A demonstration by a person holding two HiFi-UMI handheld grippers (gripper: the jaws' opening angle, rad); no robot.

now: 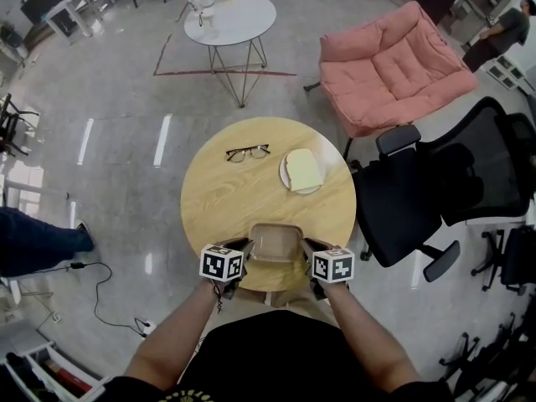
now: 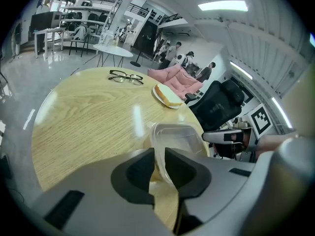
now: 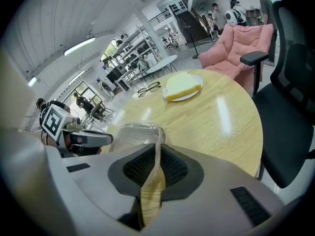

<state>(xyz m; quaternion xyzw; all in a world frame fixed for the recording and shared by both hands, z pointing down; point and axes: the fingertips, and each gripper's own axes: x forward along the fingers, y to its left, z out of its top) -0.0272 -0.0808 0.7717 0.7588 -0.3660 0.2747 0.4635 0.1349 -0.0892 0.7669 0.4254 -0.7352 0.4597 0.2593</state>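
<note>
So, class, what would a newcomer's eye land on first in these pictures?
The clear plastic container at the near edge of the round wooden table, its rim pinched from either side by the left gripper and right gripper. Farther across lie black glasses and a plate with a bread slice; a pink sofa stands beyond.

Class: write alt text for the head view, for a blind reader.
The left tongs and right tongs clamp opposite rims of a clear plastic container on a round wooden table. Beyond lie black-framed glasses and pale bread on a white plate.
</note>
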